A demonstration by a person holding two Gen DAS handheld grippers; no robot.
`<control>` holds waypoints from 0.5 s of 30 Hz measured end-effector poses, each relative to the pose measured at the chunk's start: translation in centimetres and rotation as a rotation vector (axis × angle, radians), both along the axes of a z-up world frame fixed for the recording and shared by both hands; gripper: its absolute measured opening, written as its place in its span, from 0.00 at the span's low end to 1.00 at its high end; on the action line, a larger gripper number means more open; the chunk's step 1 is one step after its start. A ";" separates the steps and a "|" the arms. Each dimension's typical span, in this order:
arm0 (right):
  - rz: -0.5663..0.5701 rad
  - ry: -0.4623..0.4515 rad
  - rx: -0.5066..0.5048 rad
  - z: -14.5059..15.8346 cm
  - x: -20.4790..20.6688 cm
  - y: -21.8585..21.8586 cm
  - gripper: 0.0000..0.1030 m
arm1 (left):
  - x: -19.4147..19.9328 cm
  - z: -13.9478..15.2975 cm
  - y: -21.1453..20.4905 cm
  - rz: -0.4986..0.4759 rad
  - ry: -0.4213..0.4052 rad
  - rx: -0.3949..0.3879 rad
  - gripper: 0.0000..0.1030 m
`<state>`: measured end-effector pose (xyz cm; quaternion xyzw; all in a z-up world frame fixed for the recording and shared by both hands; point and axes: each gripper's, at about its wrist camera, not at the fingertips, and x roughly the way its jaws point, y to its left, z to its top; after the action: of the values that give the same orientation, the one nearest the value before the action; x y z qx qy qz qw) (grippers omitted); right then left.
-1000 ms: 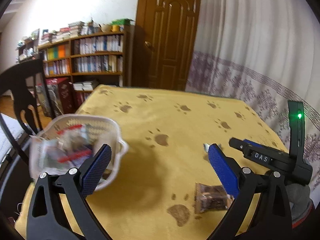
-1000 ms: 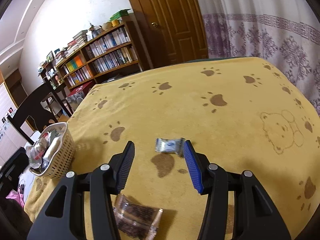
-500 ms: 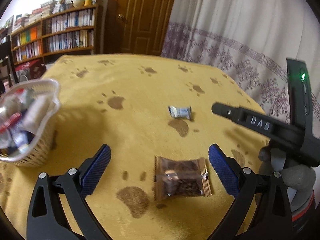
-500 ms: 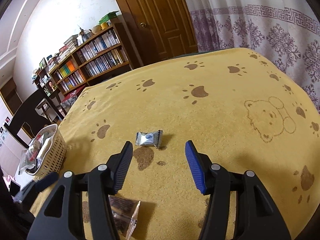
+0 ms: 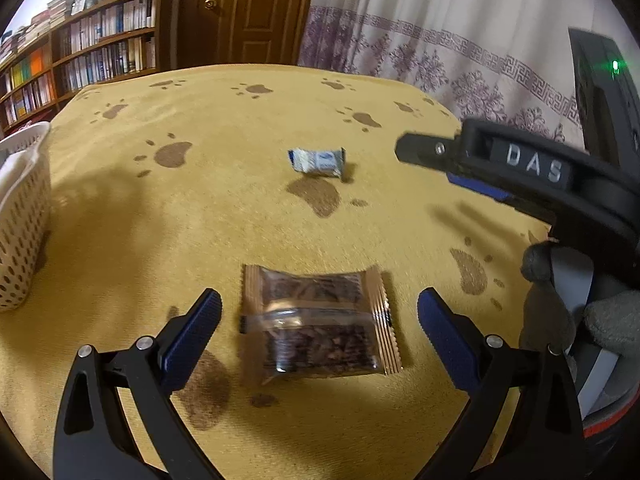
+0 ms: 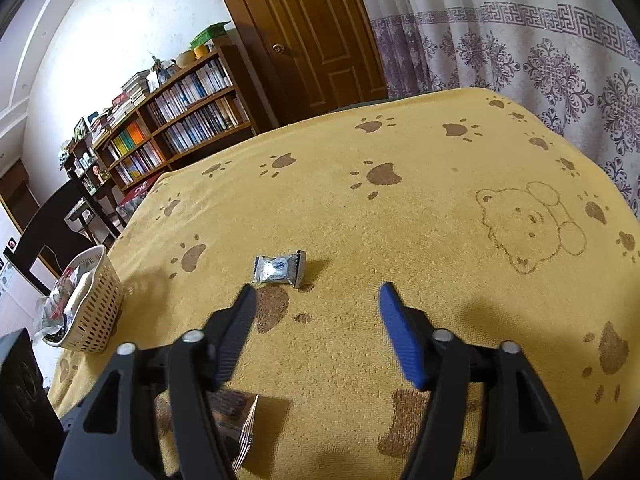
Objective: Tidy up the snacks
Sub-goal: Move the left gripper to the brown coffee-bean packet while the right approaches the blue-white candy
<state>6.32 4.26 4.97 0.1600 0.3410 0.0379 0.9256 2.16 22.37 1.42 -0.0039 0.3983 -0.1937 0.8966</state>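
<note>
At the far left we have the perforated basket (image 5: 22,216) at the table's edge, already holding several wrapped snacks, well apart from the two still lying loose on the yellow paw-print cloth (image 5: 200,220). A swing toward it that clips the rim could tip it off the edge, since it looks light.

Next, our left gripper (image 5: 318,326) hangs wide open and empty, its blue pads straddling the brown crimped packet (image 5: 316,326), which lies flat between them without touching either. We judge that this is the next pick. The risk here is the thin, glossy film: closing too high could pinch only a crimped edge and let the packet slide out, and closing too low could catch the soft cloth and drag it, shifting everything.

Further right and farther back, the small silver-blue candy (image 6: 280,268) lies just ahead of our right gripper (image 6: 316,312), nearer its left finger than the middle. That gripper is also spread open, holding nothing. Closing from here would likely nudge the candy aside. The two grippers work close together, so they could collide.
</note>
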 end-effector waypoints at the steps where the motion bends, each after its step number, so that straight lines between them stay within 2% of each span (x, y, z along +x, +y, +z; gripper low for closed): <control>1: -0.003 0.000 0.000 0.0 0.0 -0.1 0.65 | 0.0 -0.2 -0.2 -0.005 0.003 0.010 0.97; 12: -0.004 0.008 -0.003 -0.1 0.2 -0.4 0.65 | 0.6 -0.8 -0.7 -0.019 0.037 0.067 0.97; 15: 0.004 0.004 -0.015 0.1 0.6 -0.2 0.65 | 0.5 -0.8 -0.6 -0.008 0.029 0.087 0.87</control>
<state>6.89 4.03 5.02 0.1523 0.3436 0.0370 0.9259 2.67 21.74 0.64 0.0341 0.4194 -0.1798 0.8892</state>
